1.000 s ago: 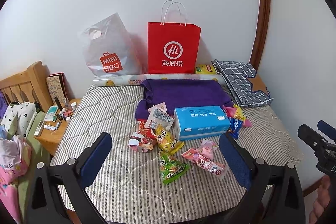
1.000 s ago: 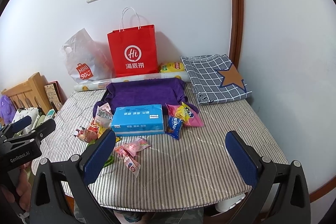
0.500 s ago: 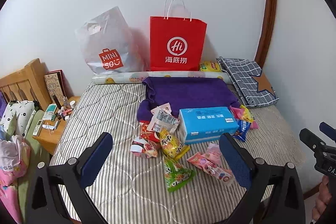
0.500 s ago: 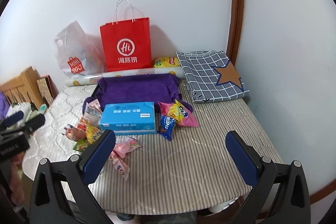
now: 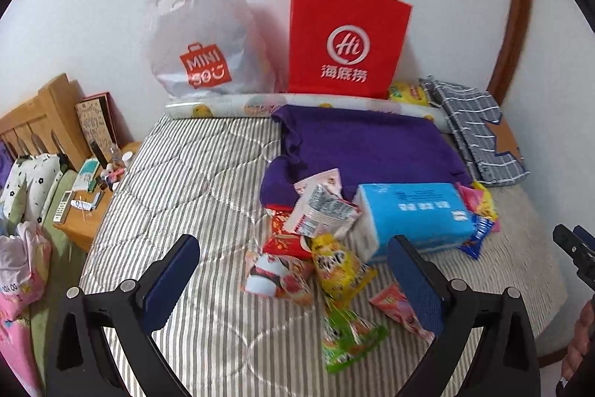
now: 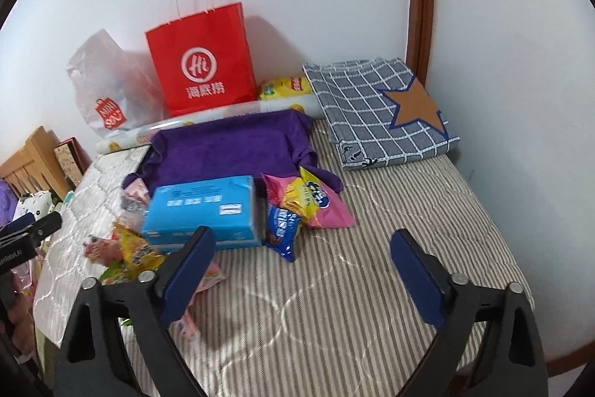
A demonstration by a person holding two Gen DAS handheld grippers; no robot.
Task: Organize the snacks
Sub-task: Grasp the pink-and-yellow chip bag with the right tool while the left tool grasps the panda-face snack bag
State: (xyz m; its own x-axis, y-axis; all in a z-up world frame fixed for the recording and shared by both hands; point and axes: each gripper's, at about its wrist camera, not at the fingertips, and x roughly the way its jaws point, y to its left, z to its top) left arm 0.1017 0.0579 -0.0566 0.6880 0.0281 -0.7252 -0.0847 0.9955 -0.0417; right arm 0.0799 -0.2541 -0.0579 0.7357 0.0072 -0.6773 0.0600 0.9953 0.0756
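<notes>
Several snack packets lie on the striped bed: a yellow packet (image 5: 340, 266), a green packet (image 5: 349, 341), a red-and-white packet (image 5: 279, 278), a silver-and-white packet (image 5: 319, 211), a pink packet (image 6: 312, 198) and a blue packet (image 6: 282, 229). A blue tissue pack (image 5: 412, 214) lies among them, also in the right wrist view (image 6: 202, 207). My left gripper (image 5: 293, 274) is open and empty, hovering above the left cluster. My right gripper (image 6: 301, 266) is open and empty above bare mattress, right of the tissue pack.
A red paper bag (image 5: 346, 43) and a white plastic Miniso bag (image 5: 204, 36) stand against the wall. A purple towel (image 5: 364, 144) and a folded grey checked cloth (image 6: 375, 110) lie behind. A wooden nightstand (image 5: 89, 203) with clutter stands left.
Both grippers have moved forward toward the bed, so the snacks and bags appear larger. The left gripper has swung slightly left. Both stayed open.
</notes>
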